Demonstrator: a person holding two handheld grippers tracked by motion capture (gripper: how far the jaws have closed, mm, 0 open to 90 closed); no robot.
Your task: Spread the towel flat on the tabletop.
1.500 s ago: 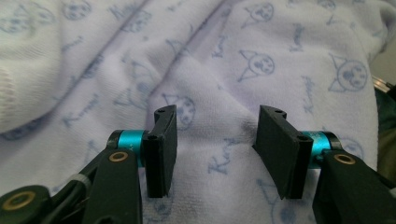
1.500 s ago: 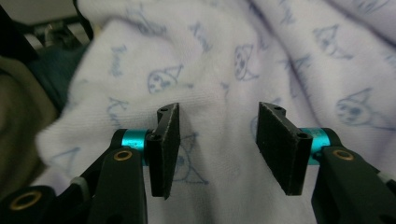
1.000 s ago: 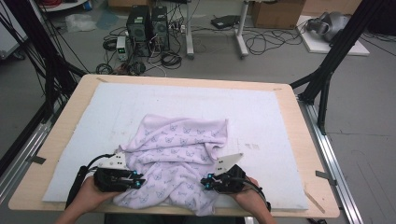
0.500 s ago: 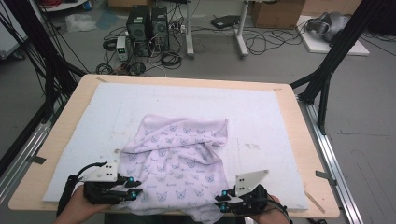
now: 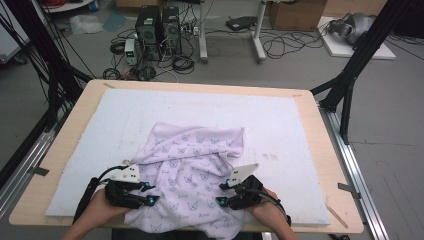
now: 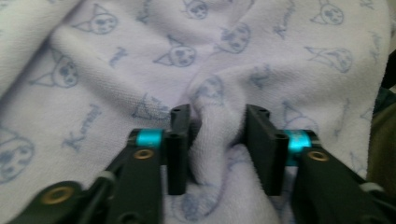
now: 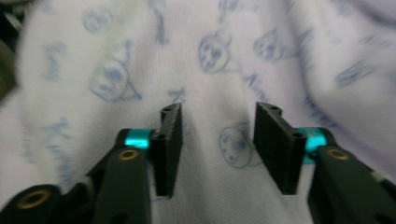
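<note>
Lilac towel (image 5: 192, 175) with cat-face print lay bunched on the white foam mat (image 5: 280, 125), its near edge hanging over the front of the wooden table (image 5: 325, 145). No containers in play. Left gripper (image 5: 150, 192) lay low on the towel's near-left part, jaws just closing, a raised fold (image 6: 215, 135) between them, pads touching it. Right gripper (image 5: 222, 192) on the near-right part, jaws just opening, parted over flat cloth (image 7: 215, 154), gripping nothing. Computer towers (image 5: 157, 25) and cables on the floor beyond the table.
</note>
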